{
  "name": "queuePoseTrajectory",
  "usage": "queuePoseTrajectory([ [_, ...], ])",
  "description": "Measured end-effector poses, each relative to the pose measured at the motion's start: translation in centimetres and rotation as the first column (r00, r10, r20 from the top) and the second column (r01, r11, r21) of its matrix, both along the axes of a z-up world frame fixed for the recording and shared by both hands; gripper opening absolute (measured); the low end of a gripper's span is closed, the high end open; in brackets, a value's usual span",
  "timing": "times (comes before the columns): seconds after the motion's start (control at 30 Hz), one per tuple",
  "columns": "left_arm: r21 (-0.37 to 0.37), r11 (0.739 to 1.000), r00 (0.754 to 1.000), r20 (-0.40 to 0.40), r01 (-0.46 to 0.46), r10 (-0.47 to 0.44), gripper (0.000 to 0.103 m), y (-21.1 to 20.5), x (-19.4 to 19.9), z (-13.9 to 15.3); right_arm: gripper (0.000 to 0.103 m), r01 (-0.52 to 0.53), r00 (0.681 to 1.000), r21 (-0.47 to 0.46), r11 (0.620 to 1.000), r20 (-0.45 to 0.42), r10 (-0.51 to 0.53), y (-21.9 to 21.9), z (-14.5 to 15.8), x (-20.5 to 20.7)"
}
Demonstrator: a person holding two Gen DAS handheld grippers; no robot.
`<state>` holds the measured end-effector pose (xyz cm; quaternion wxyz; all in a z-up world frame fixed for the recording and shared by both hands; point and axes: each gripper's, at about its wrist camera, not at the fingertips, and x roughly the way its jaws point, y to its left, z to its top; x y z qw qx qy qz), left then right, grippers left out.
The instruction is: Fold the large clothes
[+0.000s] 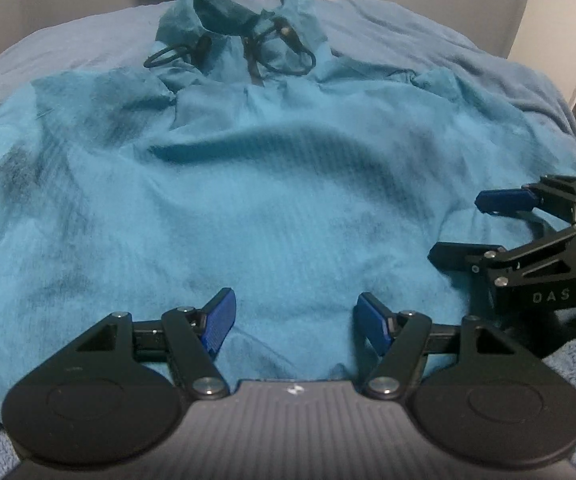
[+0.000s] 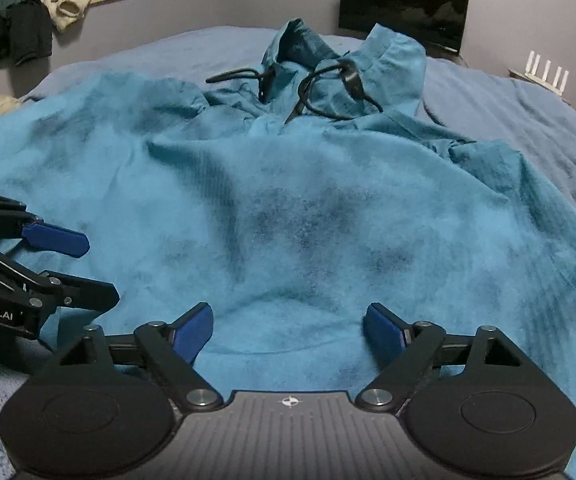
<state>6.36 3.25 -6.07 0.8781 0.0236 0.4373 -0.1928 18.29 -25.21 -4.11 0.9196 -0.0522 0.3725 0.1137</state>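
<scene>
A large teal hoodie point(image 1: 267, 200) point(image 2: 308, 220) lies spread front-up on the bed, wrinkled, its hood point(image 1: 239, 20) point(image 2: 348, 60) at the far end with black drawstrings point(image 1: 288, 56) point(image 2: 328, 92) looped across the collar. My left gripper point(image 1: 294, 308) point(image 2: 99, 268) hovers over the near hem, open, with only fabric below its blue pads. Just to its right, my right gripper point(image 2: 288, 316) point(image 1: 458, 226) is also over the near hem, open wider, gripping nothing. The two grippers sit side by side, angled down at the cloth.
A blue blanket point(image 1: 428, 28) point(image 2: 508, 120) covers the bed around the hoodie. A dark screen point(image 2: 404, 12) and a white router point(image 2: 544, 72) stand behind the bed's far right. Dark and beige clothes point(image 2: 27, 32) hang at the far left wall.
</scene>
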Motion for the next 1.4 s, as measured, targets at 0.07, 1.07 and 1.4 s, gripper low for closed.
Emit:
queuePoseTrajectory([
  [0.07,-0.035,0.999,1.0,0.013,-0.016,0.016,0.067,0.4,0.0,1.0,0.086,0.006,0.999,0.034,0.999,0.052,-0.008,-0.6,0.8,-0.7],
  [1.07,-0.099,0.995,0.993,0.107,-0.029,0.04,0.079,-3.5,12.5,-3.2,0.092,0.287,0.943,0.336,0.897,0.065,-0.326,-7.3,1.5,5.3],
  [1.4,-0.088,0.995,0.995,0.087,-0.039,0.047,0.08,-3.8,12.5,-2.8,0.074,0.251,0.934,0.35,0.903,0.159,-0.321,-7.9,4.5,20.4],
])
